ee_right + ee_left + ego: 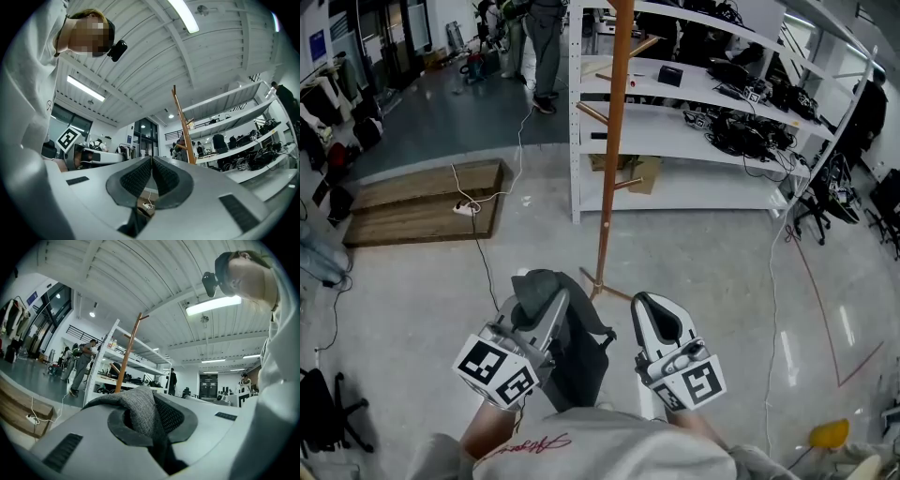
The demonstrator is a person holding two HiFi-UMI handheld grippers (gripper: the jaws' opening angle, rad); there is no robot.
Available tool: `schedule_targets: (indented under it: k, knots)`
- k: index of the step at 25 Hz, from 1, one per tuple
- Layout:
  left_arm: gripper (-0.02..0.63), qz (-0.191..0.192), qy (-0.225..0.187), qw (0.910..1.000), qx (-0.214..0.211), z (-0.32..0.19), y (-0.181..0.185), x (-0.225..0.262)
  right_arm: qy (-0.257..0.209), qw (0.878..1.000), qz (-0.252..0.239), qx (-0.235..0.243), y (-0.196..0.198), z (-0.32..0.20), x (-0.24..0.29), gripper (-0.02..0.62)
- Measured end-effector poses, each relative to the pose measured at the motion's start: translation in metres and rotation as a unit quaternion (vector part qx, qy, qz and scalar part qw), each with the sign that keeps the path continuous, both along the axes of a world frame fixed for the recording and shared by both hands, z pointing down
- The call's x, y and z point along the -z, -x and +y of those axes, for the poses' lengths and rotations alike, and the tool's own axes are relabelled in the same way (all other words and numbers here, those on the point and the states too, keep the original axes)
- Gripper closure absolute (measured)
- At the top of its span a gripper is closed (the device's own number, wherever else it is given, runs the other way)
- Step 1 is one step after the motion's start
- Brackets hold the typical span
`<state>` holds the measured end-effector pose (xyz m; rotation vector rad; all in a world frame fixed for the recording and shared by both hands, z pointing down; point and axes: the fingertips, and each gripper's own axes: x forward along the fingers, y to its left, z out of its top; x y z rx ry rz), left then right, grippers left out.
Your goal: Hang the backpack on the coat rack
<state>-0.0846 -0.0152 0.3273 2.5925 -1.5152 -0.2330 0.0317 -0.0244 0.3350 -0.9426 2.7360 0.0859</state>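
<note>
In the head view a dark grey backpack (579, 361) hangs low in front of me, its grey top handle (540, 284) draped over my left gripper (546, 292). The left gripper view shows the woven grey handle (139, 412) pinched between the shut jaws. My right gripper (651, 305) is beside the backpack on its right, jaws shut and empty, with the pads (140, 177) meeting. The coat rack (615, 141), a tall wooden pole with short pegs, stands on the floor ahead of both grippers. It also appears as a coat rack pole (127, 357) in the left gripper view and a pole (182, 126) in the right.
A white shelving unit (694, 131) with dark gear stands right behind the rack. A low wooden platform (427, 202) with a power strip and cable (467, 208) lies at left. A person (546, 47) stands at the back. An office chair (820, 206) is at right.
</note>
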Motion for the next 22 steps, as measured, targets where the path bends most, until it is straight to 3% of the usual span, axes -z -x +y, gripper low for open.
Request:
schedule_targets:
  k: [7, 15, 18, 22]
  knots:
    - [0.566, -0.003, -0.003, 0.9998, -0.022, -0.022, 0.01, -0.002, 0.005, 1.0, 0.005, -0.024, 0.005, -0.013, -0.011, 0.574]
    - [0.566, -0.003, 0.0, 1.0, -0.009, -0.07, 0.024, -0.002, 0.01, 1.0, 0.018, -0.016, 0.01, -0.065, -0.014, 0.574]
    - [0.566, -0.006, -0.002, 1.0, 0.005, -0.092, 0.031, 0.001, -0.015, 0.999, 0.032, -0.003, 0.016, -0.092, -0.008, 0.574]
    - [0.566, -0.001, -0.002, 0.9996, 0.029, -0.123, 0.038, 0.003, -0.088, 0.992, 0.09, 0.0, 0.022, -0.123, -0.002, 0.575]
